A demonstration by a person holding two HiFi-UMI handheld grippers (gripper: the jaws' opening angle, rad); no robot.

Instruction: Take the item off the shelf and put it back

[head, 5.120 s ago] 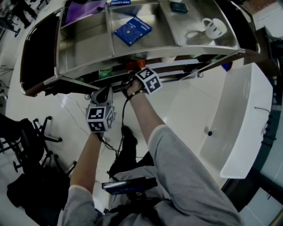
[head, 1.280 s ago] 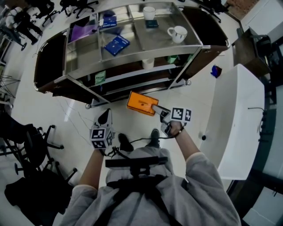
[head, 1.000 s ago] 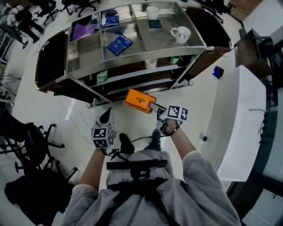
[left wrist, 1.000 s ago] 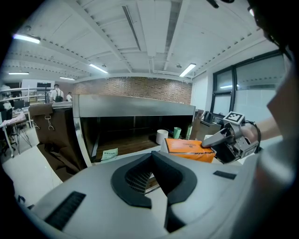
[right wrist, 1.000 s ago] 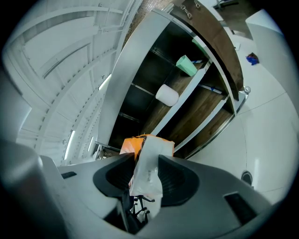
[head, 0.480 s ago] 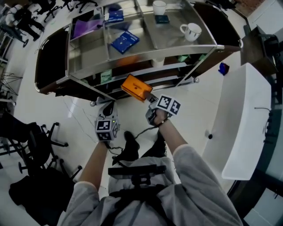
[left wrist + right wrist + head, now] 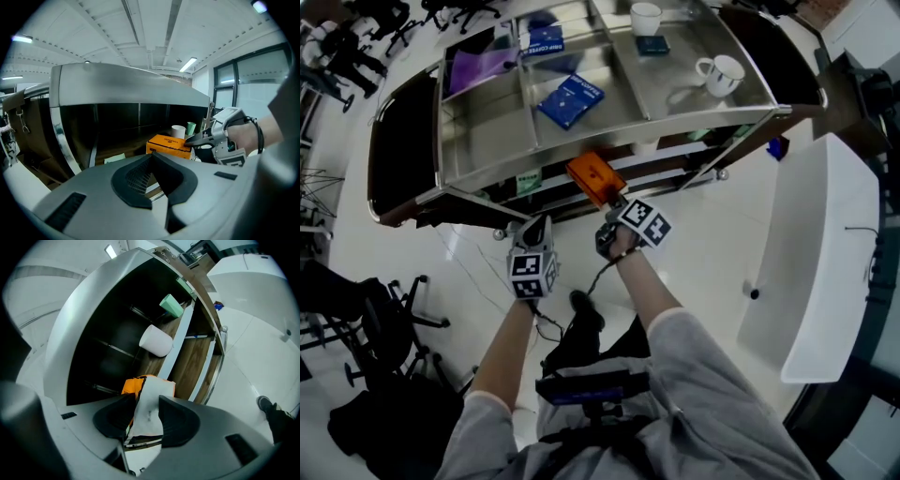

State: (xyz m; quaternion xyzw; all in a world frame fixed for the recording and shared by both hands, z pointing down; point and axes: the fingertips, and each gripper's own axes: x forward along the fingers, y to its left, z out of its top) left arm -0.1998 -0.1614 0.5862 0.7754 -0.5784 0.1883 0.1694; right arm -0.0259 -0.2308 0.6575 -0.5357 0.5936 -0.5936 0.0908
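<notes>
Orange rectangular cardboard box [image 7: 593, 175] was pinched at its near end by the right gripper [image 7: 613, 199], one jaw pressed on each side; the right gripper view showed a pale face of the orange box filling the gap between the jaws. The box sat at the front opening of the wide stainless steel shelf unit [image 7: 487, 122], just under the front rim of its top tier and level with the wooden lower tier. Whether it touched that board could not be told. Deeper in the shelf unit on that lower tier, behind the box, stood a white paper cup [image 7: 156, 341], and beyond it a green cup [image 7: 171, 305]. A pale green packet [image 7: 525, 182] lay on the same tier toward the left end. The left gripper [image 7: 539, 225] hung in front of the shelf unit, left of the box and apart from it, its jaws pressed together with nothing between them. On the shelf unit's top tier lay a blue book [image 7: 572, 98] near the middle, a purple folder [image 7: 483, 66] at the back left, a small blue carton [image 7: 546, 39] behind the book, a white cup [image 7: 645, 17] and a small dark pad [image 7: 652, 44] at the back, and a white mug with a handle [image 7: 719, 73] toward the right end. To the right of the shelf unit stood a long white counter [image 7: 825, 234]; to its left, on the white floor, black office chairs [image 7: 375, 309]. The person's dark shoe [image 7: 586, 307] showed on the floor in front of the shelf unit.
</notes>
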